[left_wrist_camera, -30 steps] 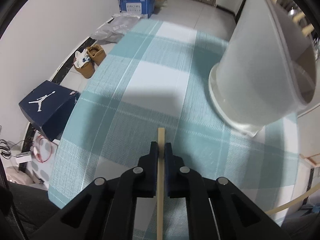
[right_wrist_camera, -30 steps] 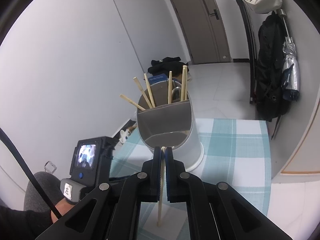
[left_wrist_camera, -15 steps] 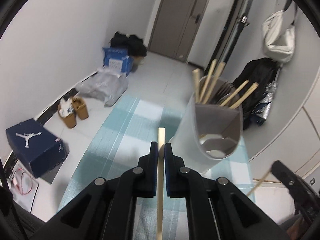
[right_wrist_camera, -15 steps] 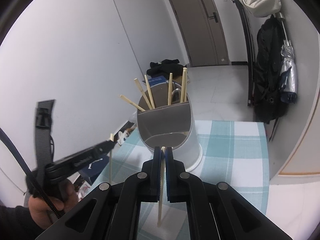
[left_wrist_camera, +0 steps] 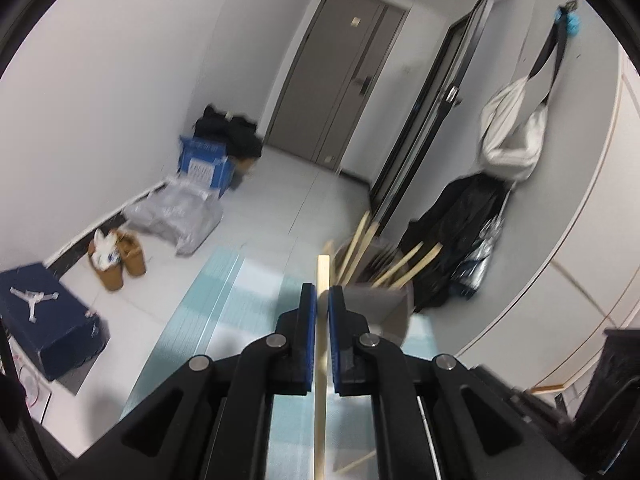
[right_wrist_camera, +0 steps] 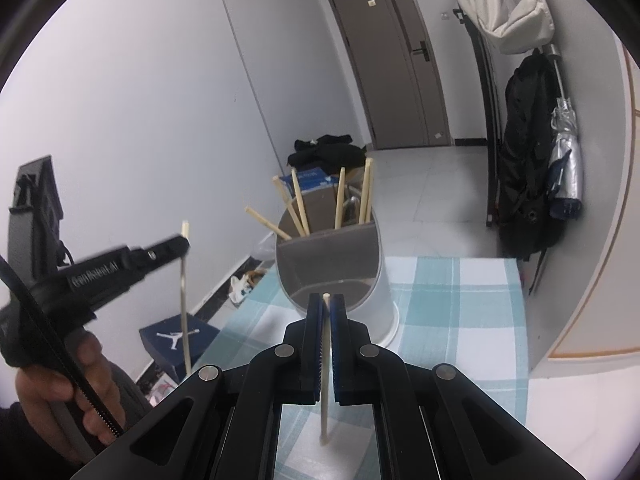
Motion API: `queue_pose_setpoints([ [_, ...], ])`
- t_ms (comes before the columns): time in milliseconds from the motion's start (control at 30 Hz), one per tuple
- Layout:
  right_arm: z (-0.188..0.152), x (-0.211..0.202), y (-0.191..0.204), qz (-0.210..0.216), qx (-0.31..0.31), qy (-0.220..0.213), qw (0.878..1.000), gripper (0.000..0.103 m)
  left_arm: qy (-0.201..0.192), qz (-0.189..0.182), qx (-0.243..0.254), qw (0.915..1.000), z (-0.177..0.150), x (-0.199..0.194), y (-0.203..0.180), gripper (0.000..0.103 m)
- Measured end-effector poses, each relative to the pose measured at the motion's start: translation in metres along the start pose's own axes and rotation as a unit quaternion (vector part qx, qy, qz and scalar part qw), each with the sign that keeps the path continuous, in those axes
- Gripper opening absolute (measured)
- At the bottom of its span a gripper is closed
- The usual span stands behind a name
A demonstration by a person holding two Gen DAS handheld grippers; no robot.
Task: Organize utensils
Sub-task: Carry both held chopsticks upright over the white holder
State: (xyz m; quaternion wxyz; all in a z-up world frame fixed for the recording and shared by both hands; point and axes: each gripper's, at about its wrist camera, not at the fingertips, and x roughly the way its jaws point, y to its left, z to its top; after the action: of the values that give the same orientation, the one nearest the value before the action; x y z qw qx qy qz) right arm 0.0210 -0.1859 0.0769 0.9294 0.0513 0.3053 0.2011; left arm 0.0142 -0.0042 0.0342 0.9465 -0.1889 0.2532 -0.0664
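Two claws, one chopstick clamped in each, beside the utensil holder.

Left claw (left_wrist_camera: 322, 300) grips a chopstick (left_wrist_camera: 321, 380) upright; it has risen off the checked desk (right_wrist_camera: 452, 300) since a second ago and now faces the holder (right_wrist_camera: 352, 280) from above. Right claw (right_wrist_camera: 327, 312) pinches a second chopstick (right_wrist_camera: 325, 380), tip just short of the holder's front compartment, position unchanged. Further chopsticks stand in the rear compartment.

We lose the lower end of the left chopstick (left_wrist_camera: 321, 408) at the frame's bottom edge. The holder (left_wrist_camera: 380, 304) is blurred, its base hidden behind the left hand-held gripper (left_wrist_camera: 322, 300).
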Motion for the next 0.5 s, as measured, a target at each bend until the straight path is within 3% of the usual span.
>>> queue_pose_setpoints([
  [233, 0.035, -0.02, -0.009, 0.009, 0.016, -0.028, 0.999, 0.003, -0.098, -0.029, 0.028, 0.9944, 0.036, -0.02, -0.027, 0.003],
  [500, 0.103, -0.036, -0.02, 0.018, 0.024, -0.064, 0.998, 0.003, -0.198, -0.025, 0.077, 0.9769, 0.062, -0.013, -0.047, 0.003],
])
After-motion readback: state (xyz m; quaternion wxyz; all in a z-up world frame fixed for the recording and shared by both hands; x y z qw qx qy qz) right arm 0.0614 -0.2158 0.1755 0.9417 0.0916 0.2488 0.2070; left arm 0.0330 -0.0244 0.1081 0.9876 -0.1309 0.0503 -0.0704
